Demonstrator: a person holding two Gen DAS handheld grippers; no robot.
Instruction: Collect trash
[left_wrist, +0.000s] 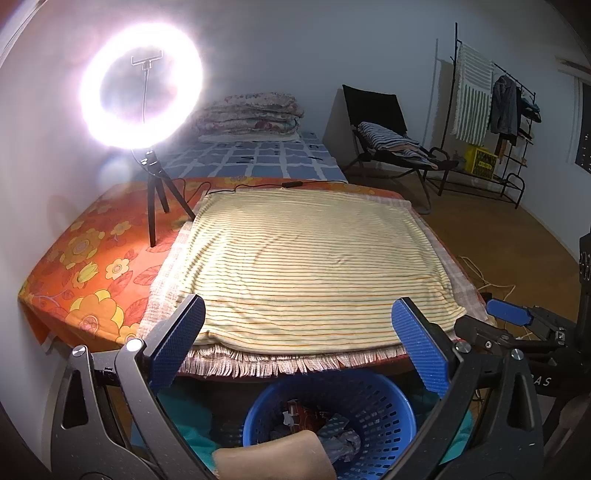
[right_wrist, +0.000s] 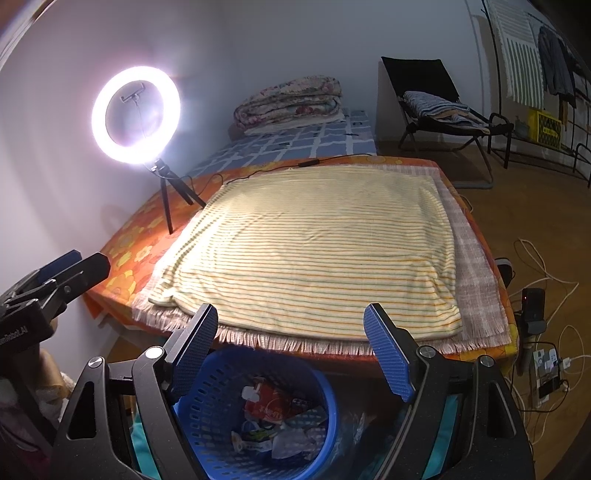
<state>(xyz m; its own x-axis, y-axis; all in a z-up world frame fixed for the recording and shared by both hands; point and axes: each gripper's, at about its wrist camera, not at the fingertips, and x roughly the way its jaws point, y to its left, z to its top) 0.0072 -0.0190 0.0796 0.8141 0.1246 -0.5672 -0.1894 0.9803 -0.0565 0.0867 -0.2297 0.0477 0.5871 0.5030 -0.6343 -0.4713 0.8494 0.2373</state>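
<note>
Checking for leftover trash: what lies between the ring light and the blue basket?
Only the striped yellow cloth lies between ring light and blue basket, bare of trash, fringed at its near edge; both wrist views show it.

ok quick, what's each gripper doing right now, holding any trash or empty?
Left gripper: open, holding nothing, above the blue basket.
Right gripper: open, holding nothing, also above the basket.
</note>
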